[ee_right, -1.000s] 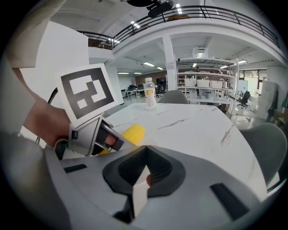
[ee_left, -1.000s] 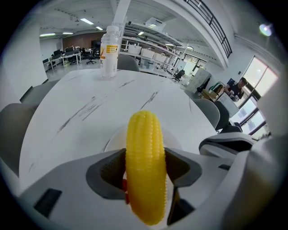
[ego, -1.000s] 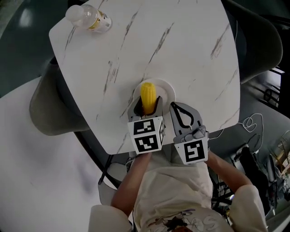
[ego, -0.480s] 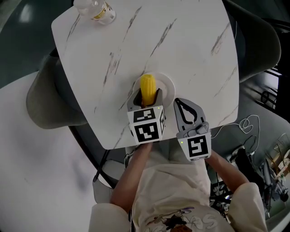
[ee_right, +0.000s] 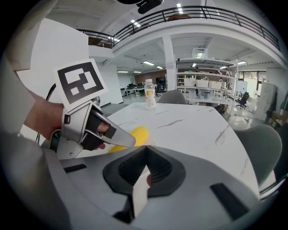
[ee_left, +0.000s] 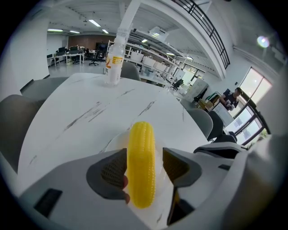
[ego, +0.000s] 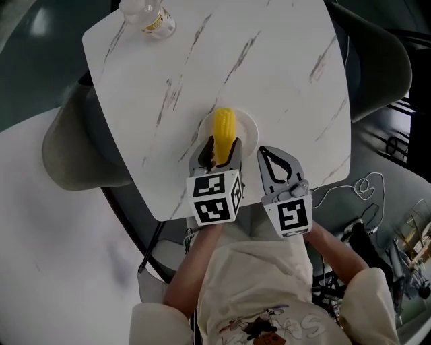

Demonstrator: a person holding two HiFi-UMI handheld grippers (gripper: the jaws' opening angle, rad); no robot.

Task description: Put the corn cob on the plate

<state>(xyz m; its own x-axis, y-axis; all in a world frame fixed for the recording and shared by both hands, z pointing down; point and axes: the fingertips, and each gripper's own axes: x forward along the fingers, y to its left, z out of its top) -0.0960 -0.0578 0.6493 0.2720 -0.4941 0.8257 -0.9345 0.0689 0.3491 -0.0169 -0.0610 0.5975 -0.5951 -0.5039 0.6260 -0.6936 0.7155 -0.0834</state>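
A white marbled table [ego: 269,81] fills the frame. At its lower centre, the left claw [ego: 219,149] stands narrowly parted, loose about the corn cob's near end. The right claw [ego: 269,153] is closed and empty. The corn cob [ego: 224,131] lies on the plate [ego: 248,128]. A bottle [ego: 151,17] stands upper left.

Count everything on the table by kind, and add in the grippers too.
corn cob: 1
plate: 1
bottle: 1
grippers: 2, the left gripper and the right gripper
Total: 5
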